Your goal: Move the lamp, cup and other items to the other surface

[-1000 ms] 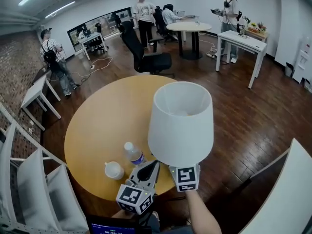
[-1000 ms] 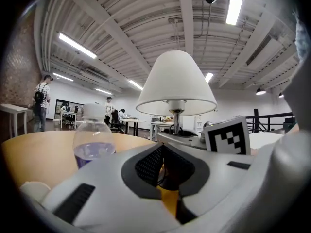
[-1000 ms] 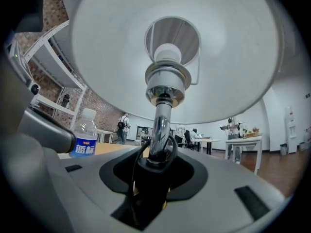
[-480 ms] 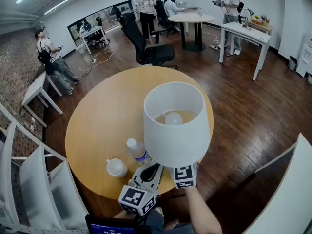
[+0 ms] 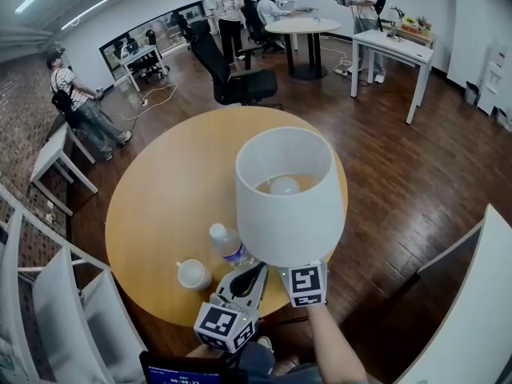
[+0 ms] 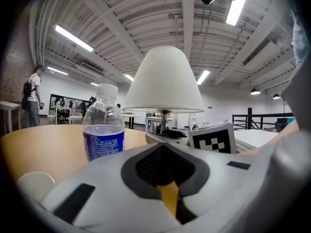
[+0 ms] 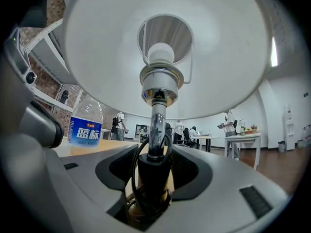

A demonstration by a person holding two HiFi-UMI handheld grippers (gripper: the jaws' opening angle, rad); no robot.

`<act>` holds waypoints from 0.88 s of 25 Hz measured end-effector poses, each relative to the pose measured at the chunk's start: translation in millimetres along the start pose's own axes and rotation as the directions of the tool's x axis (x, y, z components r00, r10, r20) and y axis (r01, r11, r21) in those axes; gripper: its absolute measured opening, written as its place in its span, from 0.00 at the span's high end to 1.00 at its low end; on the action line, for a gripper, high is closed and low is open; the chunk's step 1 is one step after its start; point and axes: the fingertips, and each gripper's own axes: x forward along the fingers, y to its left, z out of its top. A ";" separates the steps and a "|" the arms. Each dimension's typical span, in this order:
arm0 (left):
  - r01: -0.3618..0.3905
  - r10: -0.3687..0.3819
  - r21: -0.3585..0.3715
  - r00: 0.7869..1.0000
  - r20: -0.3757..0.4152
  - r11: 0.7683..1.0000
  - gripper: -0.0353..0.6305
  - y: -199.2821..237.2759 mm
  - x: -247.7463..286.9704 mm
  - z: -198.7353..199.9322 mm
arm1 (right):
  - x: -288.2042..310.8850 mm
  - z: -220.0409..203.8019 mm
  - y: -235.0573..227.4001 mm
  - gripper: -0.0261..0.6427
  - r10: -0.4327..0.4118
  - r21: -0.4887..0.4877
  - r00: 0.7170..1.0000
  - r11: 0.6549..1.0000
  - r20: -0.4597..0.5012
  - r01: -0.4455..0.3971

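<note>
Standing upright by the near edge of the table (image 5: 160, 206), the lamp (image 5: 284, 202) had its long stem vertical and its shade mouth facing up. The right gripper (image 7: 151, 178) had just been opening its jaws, which sat loose around the black lower stem. The left gripper (image 6: 165, 178), jaws closed on nothing, lay beside the bottle (image 5: 226, 245) and cup (image 5: 193, 274).

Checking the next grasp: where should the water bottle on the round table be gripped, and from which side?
Grip the water bottle across its labelled body, coming in level from the near table edge. It stands upright and round-sided, which suits two jaws. The lamp stands close on its right and the cup on its left, so a straight path between them is probably safest.
</note>
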 end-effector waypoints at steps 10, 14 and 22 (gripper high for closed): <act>0.128 -0.129 -0.025 0.991 -0.045 0.991 0.93 -19.7 3.3 7.4 | -54.6 4.0 3.3 0.65 -0.087 0.023 0.992 0.996 -0.089 0.090; 0.235 -0.236 -0.030 0.970 -0.053 0.972 0.93 -42.4 8.1 7.7 | -86.2 3.4 -3.0 0.65 -0.168 0.015 0.977 0.985 -0.129 0.171; 0.449 -0.450 -0.024 0.892 -0.054 0.893 0.93 -110.0 14.8 20.7 | -172.3 25.1 -19.0 0.78 -0.382 -0.011 0.900 0.921 -0.208 0.388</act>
